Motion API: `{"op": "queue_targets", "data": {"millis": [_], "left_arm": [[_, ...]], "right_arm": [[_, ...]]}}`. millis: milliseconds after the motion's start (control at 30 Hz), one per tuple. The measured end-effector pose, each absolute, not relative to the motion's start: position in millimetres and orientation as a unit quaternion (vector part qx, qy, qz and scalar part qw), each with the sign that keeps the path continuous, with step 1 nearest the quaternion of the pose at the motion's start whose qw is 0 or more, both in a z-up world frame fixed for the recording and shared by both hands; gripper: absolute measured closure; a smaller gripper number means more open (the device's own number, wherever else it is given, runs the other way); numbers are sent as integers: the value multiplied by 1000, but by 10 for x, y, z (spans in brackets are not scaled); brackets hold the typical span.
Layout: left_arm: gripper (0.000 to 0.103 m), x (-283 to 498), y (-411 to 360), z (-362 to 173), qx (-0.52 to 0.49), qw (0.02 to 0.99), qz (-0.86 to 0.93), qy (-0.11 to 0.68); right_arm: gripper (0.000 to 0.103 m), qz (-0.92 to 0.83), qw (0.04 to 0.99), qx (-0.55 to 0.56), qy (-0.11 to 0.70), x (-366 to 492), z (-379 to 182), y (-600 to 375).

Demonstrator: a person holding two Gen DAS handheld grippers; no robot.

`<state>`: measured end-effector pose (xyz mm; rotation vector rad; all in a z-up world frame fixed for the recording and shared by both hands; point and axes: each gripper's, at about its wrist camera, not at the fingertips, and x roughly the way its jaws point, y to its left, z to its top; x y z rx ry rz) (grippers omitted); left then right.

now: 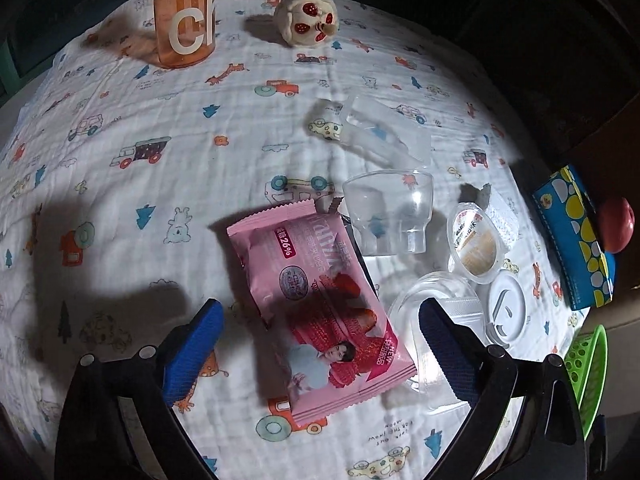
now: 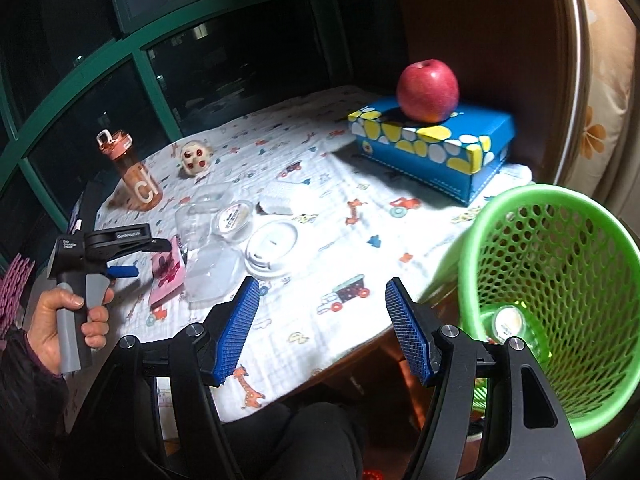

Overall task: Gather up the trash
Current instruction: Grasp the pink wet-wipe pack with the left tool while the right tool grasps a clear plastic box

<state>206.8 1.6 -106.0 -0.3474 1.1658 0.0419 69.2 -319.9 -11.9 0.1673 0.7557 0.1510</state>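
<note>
A pink snack wrapper (image 1: 320, 304) lies on the printed tablecloth, between the spread fingers of my open left gripper (image 1: 320, 320), which hovers just above it. Clear plastic cups (image 1: 390, 216), a sealed jelly cup (image 1: 476, 244), a white lid (image 1: 506, 310) and a clear tray (image 1: 432, 320) lie to its right. My right gripper (image 2: 322, 320) is open and empty over the table's near edge, left of the green mesh basket (image 2: 560, 280), which holds one small cup (image 2: 508, 320). The left gripper (image 2: 132, 260) also shows in the right wrist view over the wrapper (image 2: 168, 280).
An orange water bottle (image 1: 186, 20) and a spotted plush toy (image 1: 308, 18) stand at the far side. A blue dotted box (image 2: 432, 148) with a red apple (image 2: 428, 90) on top sits at the right. A dark window frame lies behind the table.
</note>
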Motion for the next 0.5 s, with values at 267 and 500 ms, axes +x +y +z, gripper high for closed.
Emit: {"op": "queue_targets", "data": {"millis": [267, 500], "left_arm": [[8, 2138, 11, -1215, -168, 808, 38, 563], [28, 2137, -51, -1239, -157, 811, 27, 563]], "right_arm": [[37, 99, 915, 74, 383, 813, -205, -2999], [37, 123, 908, 62, 397, 895, -300, -2758]]}}
